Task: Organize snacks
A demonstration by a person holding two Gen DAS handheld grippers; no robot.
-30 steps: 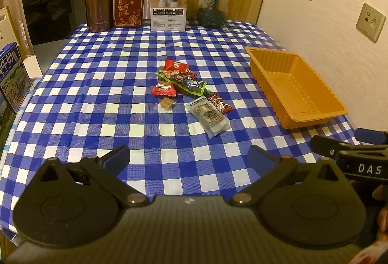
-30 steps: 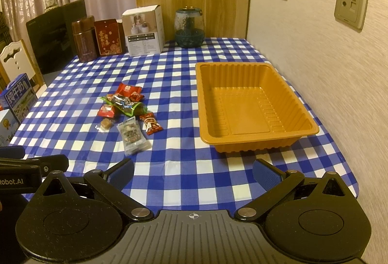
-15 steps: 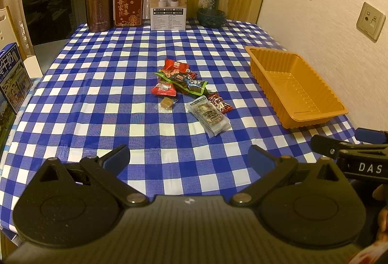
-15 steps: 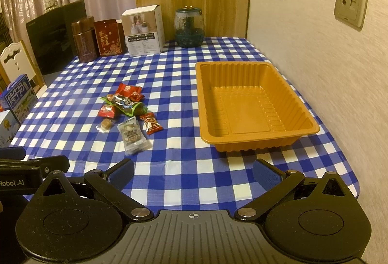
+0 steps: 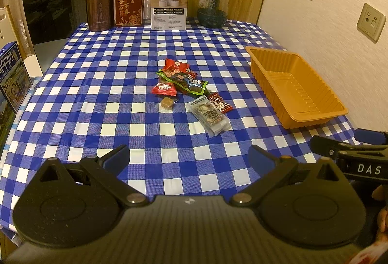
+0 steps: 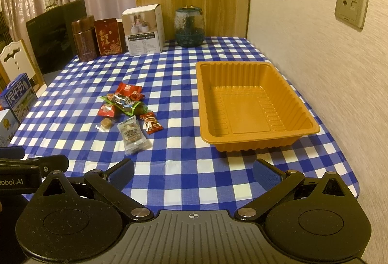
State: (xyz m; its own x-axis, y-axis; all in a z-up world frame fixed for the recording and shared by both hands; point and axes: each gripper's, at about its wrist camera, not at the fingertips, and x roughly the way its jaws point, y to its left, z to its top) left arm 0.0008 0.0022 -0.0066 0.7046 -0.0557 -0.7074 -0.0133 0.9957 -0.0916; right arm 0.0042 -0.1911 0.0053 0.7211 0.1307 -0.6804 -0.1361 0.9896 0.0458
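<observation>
Several wrapped snacks lie in a loose pile on the blue checked tablecloth: a green packet (image 5: 184, 80), red packets (image 5: 164, 89), a small brown candy (image 5: 166, 103), a clear grey packet (image 5: 209, 116) and a dark red sweet (image 5: 220, 103). The same pile shows in the right wrist view (image 6: 126, 103). An empty orange tray (image 6: 252, 106) stands to their right by the wall (image 5: 294, 86). My left gripper (image 5: 190, 154) is open and empty above the near table edge. My right gripper (image 6: 194, 170) is open and empty, in front of the tray.
At the table's back stand a brown canister (image 5: 99, 6), a red box (image 5: 128, 5), a white box (image 5: 169, 4) and a glass jar (image 5: 213, 6). A black panel (image 5: 53, 4) and a milk carton (image 5: 12, 79) are at the left. The wall runs along the right.
</observation>
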